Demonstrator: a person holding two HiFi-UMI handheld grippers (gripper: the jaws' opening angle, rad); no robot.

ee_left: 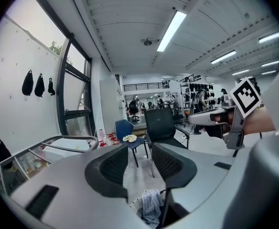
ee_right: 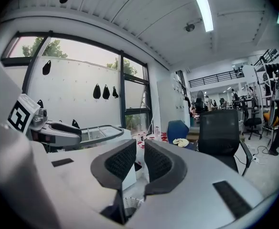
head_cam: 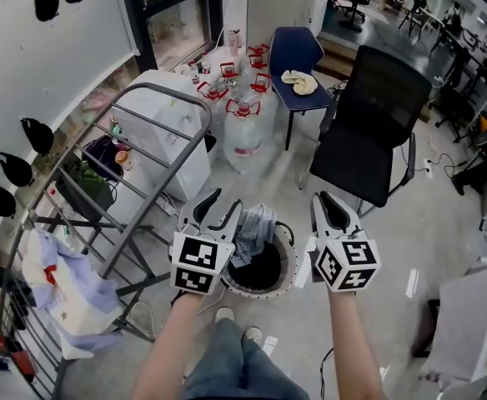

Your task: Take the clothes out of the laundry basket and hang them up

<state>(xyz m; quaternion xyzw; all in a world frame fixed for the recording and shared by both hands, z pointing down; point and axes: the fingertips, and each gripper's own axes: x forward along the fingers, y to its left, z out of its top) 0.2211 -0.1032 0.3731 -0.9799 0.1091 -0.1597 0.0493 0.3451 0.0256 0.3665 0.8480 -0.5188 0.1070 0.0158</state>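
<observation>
Flanking one laundry basket (head_cam: 292, 258) — one garment (head_cam: 255, 230) inside — left gripper (head_cam: 223, 207), right gripper (head_cam: 330, 207).

**Checked garment hanging over the basket rim**

The round laundry basket (head_cam: 292, 265), white-rimmed and dark inside, is standing on the floor (head_cam: 444, 223). A blue-grey checked garment (head_cam: 253, 231) is hanging crumpled over its far rim. To the left, the grey metal drying rack (head_cam: 148, 132) is standing, and a pale blue-and-white garment (head_cam: 64, 286) is lying draped across its near bars.
</observation>
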